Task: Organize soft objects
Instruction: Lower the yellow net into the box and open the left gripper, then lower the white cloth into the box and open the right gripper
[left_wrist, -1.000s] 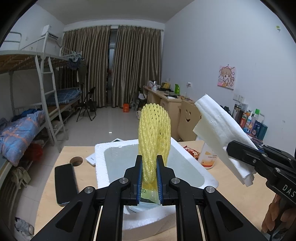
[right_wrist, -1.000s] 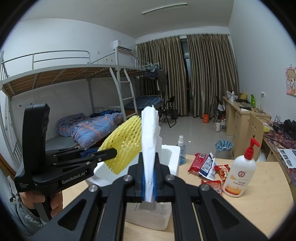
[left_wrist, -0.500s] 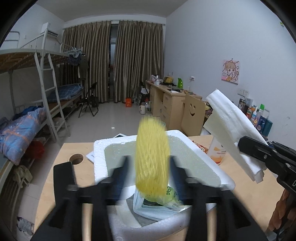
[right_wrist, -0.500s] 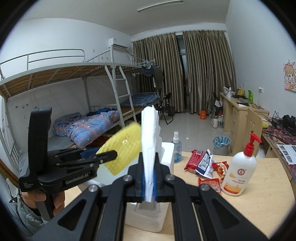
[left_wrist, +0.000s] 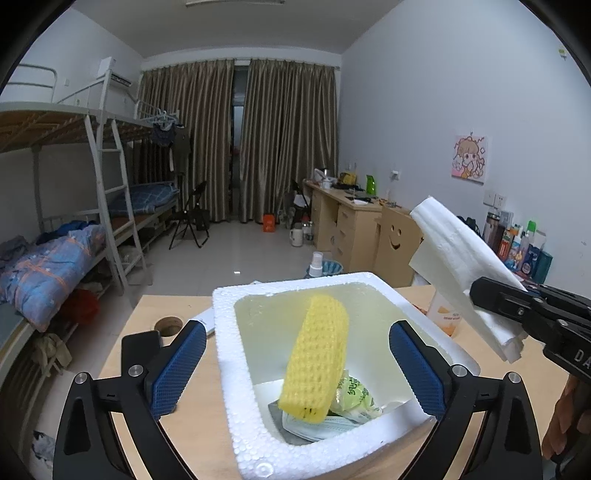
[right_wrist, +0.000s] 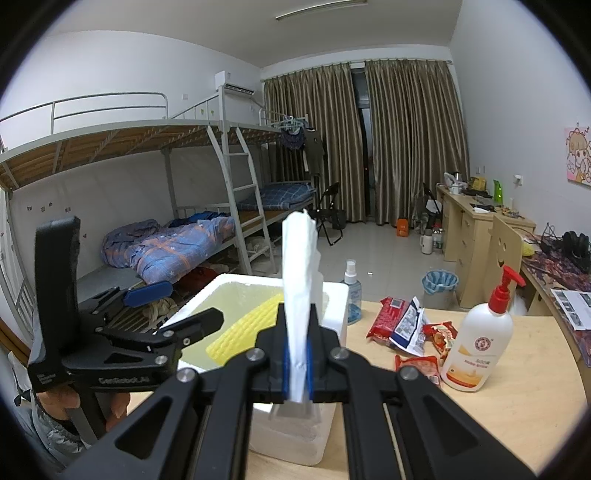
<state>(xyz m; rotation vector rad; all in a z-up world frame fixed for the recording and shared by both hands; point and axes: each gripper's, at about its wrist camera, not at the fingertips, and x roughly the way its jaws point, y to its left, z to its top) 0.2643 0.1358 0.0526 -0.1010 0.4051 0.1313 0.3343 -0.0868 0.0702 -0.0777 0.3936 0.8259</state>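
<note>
A yellow foam net sleeve (left_wrist: 317, 354) leans inside the white foam box (left_wrist: 229, 354), resting on packets at the bottom. It also shows in the right wrist view (right_wrist: 247, 326). My left gripper (left_wrist: 295, 362) is open wide above the box, with the sleeve loose between its jaws. My right gripper (right_wrist: 297, 365) is shut on a folded white tissue (right_wrist: 300, 280), held upright to the right of the box. The tissue (left_wrist: 461, 266) and the right gripper (left_wrist: 532, 310) show in the left wrist view too.
On the wooden table (right_wrist: 517, 417) stand a white pump bottle with a red top (right_wrist: 480, 343), several snack packets (right_wrist: 406, 325) and a small spray bottle (right_wrist: 352, 291). A black phone (left_wrist: 138, 343) lies left of the box. A bunk bed stands at the left.
My left gripper opened and let go of the yellow sleeve, which dropped and tipped into the box. The right gripper kept its hold on the tissue.
</note>
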